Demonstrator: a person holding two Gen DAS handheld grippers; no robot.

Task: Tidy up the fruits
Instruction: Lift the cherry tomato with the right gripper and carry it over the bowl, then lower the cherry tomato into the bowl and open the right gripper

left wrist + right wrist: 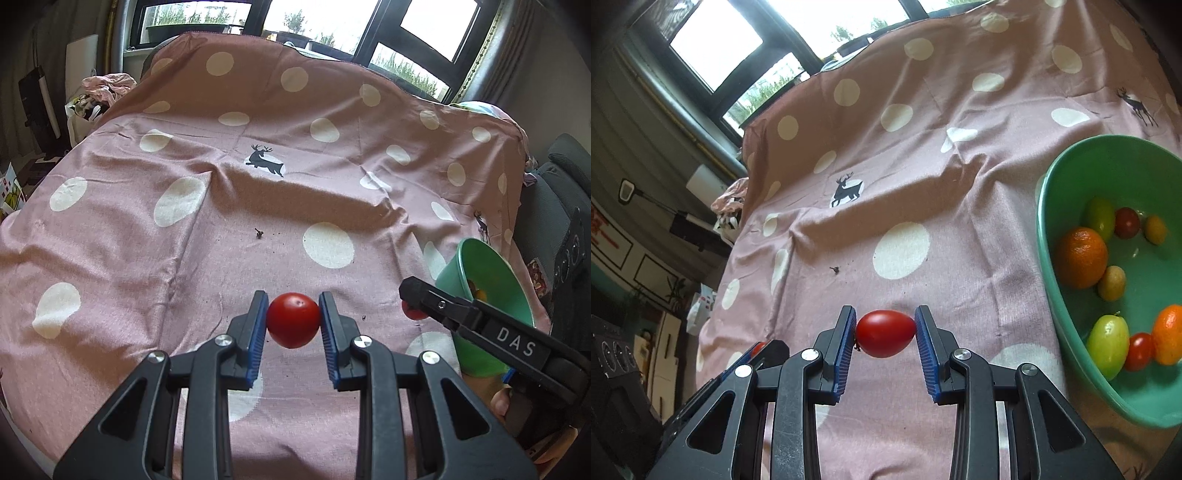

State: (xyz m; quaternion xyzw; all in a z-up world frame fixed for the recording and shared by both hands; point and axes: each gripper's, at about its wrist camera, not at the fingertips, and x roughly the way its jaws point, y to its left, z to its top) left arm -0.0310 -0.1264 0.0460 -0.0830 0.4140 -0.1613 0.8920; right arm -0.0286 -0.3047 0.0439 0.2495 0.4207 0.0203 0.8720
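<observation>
Currently both loaded: left gripper (293,320) pinches a round tomato (293,319), right gripper (885,333) pinches an oval tomato (885,333), pads snug on each. Green bowl (1047,236) at 3 o'clock holds sorted fruit, so it's probably the drop target.

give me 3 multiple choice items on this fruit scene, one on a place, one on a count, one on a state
1. Where is the green bowl from the right gripper?
A. its right
B. its left
C. behind the window

2. How many oranges are in the bowl?
A. none
B. two
C. five

3. What is the left gripper doing?
A. hanging open
B. gripping the bowl rim
C. clamped on a red tomato

Key:
1 A, the bowl fills the right edge of the right wrist view.
2 B, one larger orange, another orange at the edge.
3 C, both pads press the tomato.
</observation>
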